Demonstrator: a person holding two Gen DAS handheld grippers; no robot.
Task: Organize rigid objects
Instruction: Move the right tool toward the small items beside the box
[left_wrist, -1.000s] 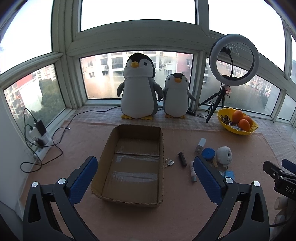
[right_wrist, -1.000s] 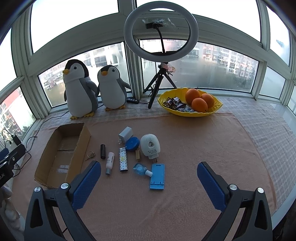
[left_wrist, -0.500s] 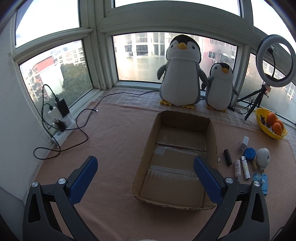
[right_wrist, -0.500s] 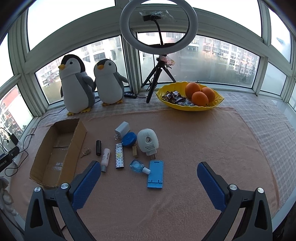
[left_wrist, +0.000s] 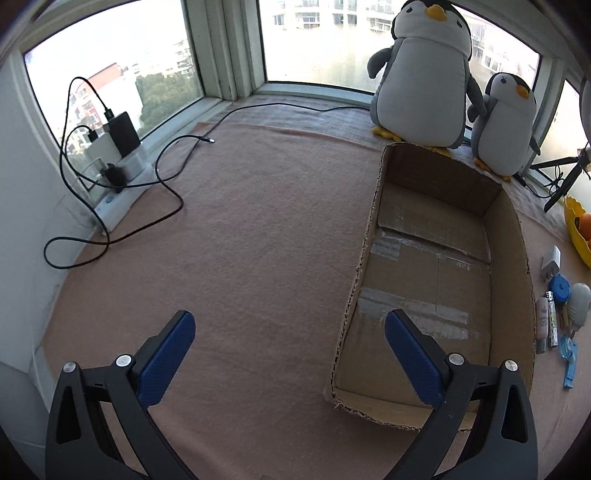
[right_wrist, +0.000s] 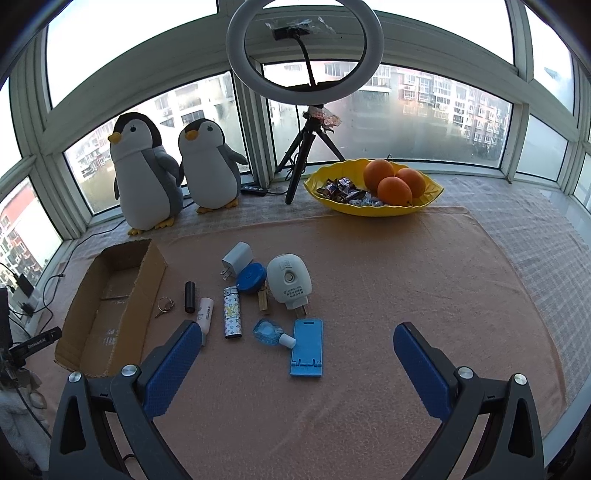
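An empty cardboard box (left_wrist: 436, 229) (right_wrist: 151, 273) lies on the pink cloth. Right of it, in the right wrist view, lie several small items: a blue phone stand (right_wrist: 306, 347), a patterned lighter (right_wrist: 232, 312), a white tube (right_wrist: 205, 315), a black cylinder (right_wrist: 190, 297), a key ring (right_wrist: 165, 306), a white charger (right_wrist: 238, 256), a blue round case (right_wrist: 251, 277), a white round device (right_wrist: 289, 282) and a small blue bottle (right_wrist: 269, 332). My right gripper (right_wrist: 297, 363) hovers open above the phone stand. My left gripper (left_wrist: 288, 350) hangs open, holding nothing, over the box's left wall.
Two plush penguins (right_wrist: 147, 173) (right_wrist: 210, 166) stand by the window. A ring light on a tripod (right_wrist: 304, 48) and a yellow bowl (right_wrist: 373, 210) with oranges sit at the back. A power strip with chargers and black cables (left_wrist: 118, 162) lies at the far left.
The left gripper has swung left and lower, so the box now sits at its right. The right gripper has drifted slightly closer to the small items. Both stay open.
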